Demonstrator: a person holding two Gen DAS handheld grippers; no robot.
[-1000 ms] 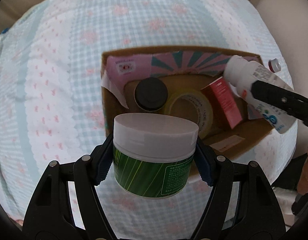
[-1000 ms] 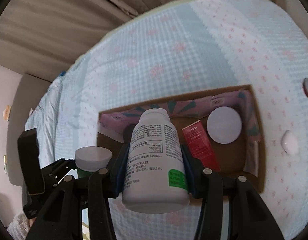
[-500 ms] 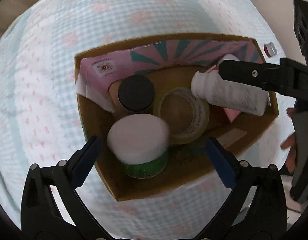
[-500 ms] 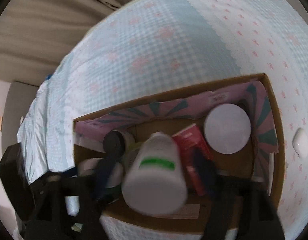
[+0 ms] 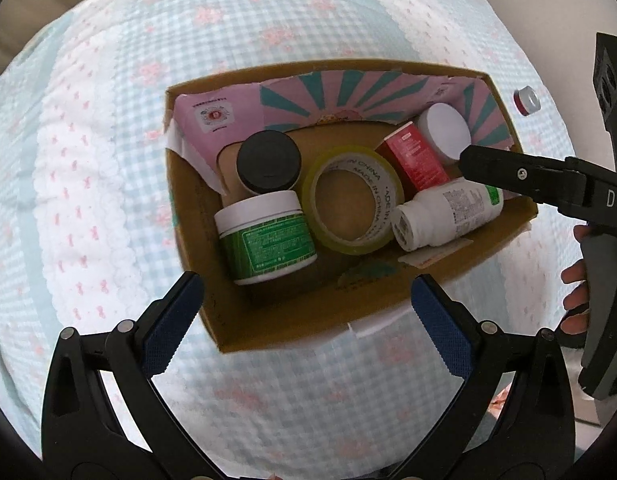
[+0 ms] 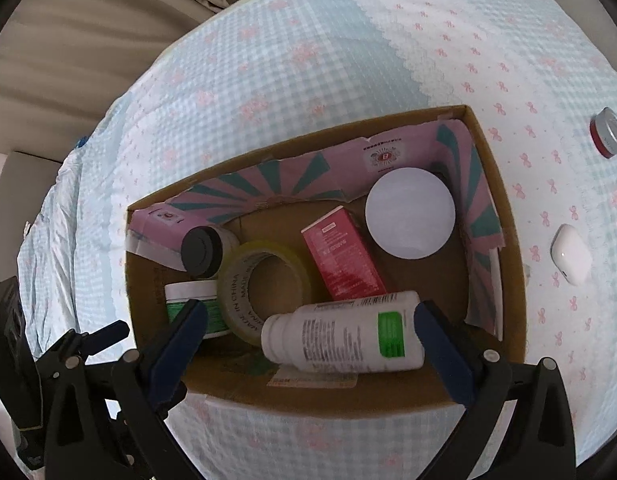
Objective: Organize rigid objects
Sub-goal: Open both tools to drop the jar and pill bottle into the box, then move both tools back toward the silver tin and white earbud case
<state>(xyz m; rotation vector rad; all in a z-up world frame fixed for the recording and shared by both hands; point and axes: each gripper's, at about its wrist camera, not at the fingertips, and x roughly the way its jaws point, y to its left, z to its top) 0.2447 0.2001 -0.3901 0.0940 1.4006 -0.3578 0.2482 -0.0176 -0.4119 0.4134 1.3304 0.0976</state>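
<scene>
Black plastic gripper frames with silver screws are seen, blue ribbed pads fitted; bare fingers are glimpsed.

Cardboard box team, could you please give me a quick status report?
Left gripper open, empty. Right gripper open above white bottle lying in cardboard box. Green jar boxed. Nothing obstructing.

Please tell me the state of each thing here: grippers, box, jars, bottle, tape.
Left gripper: open, empty.
Right gripper: open, empty.
Cardboard box: open-topped.
Green jar: lidded, in box.
White bottle: capped, lying down.
Tape roll: leaning, in box.
Black-lidded jar: closed.
</scene>
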